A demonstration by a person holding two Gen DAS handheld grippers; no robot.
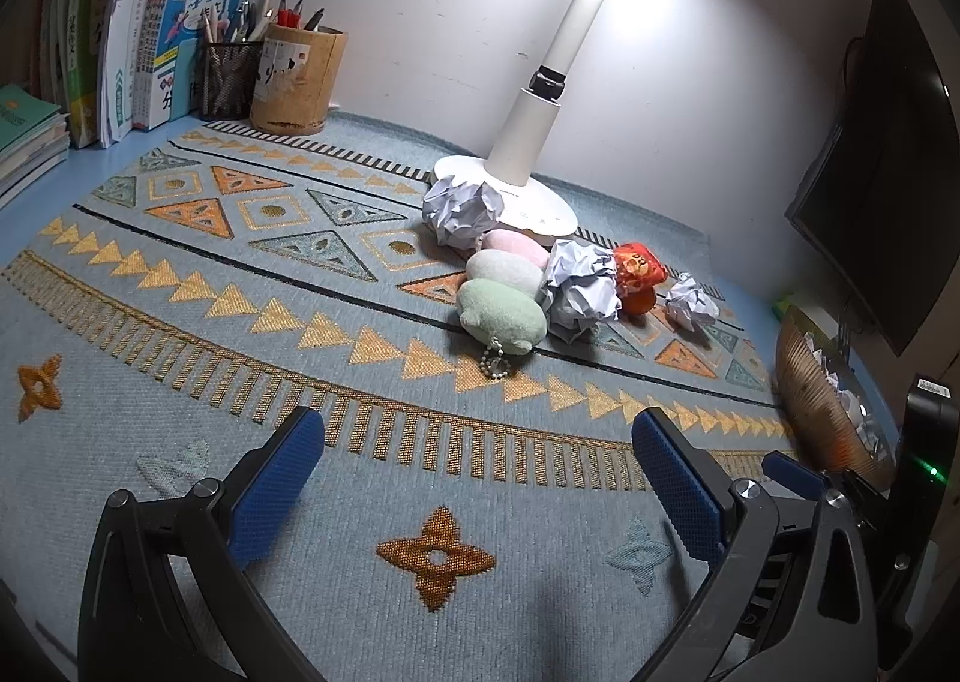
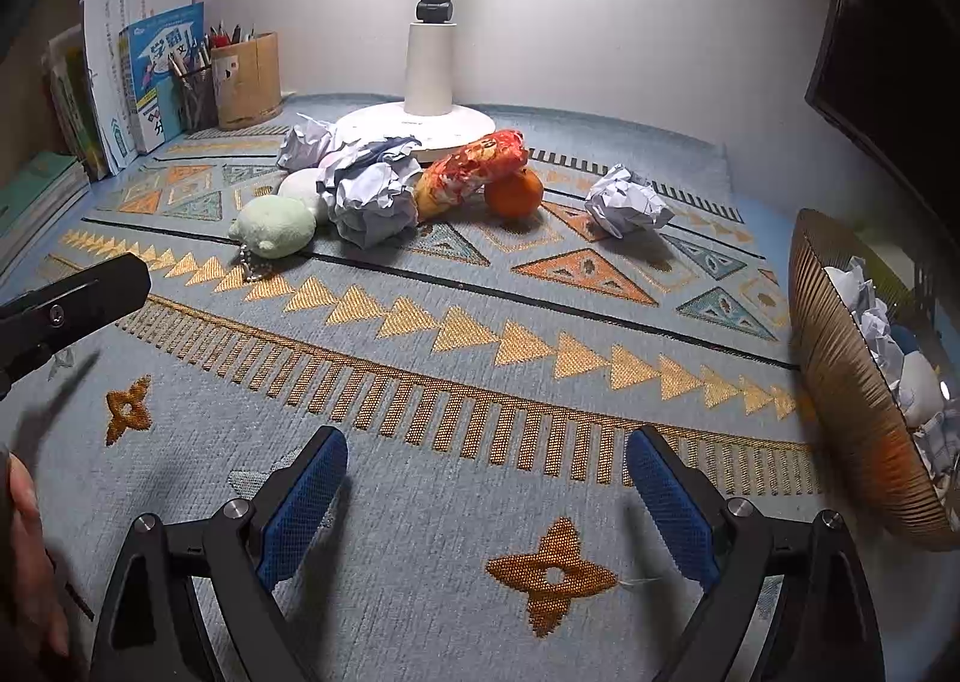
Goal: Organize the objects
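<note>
Both tongs, the left gripper (image 1: pixel 477 478) and right gripper (image 2: pixel 486 472), gape released and empty at lower frame, while the paper balls (image 2: pixel 375 190) and plush toys (image 2: pixel 273 226) cluster mid-frame by the lamp base (image 2: pixel 414 127), apparently awaiting transfer to the ribbed bowl (image 2: pixel 840 376) at right.

Clearance ahead of the jaws

Bare woven mat (image 2: pixel 480 346) lies between and directly ahead of both open jaws. Farther ahead, a cluster of paper balls (image 2: pixel 375 196), plush toys (image 2: pixel 273 229) and an orange (image 2: pixel 513 193) blocks the lamp base (image 2: pixel 390 127). A ribbed bowl (image 2: pixel 840 382) stands right of the right jaw.
</note>
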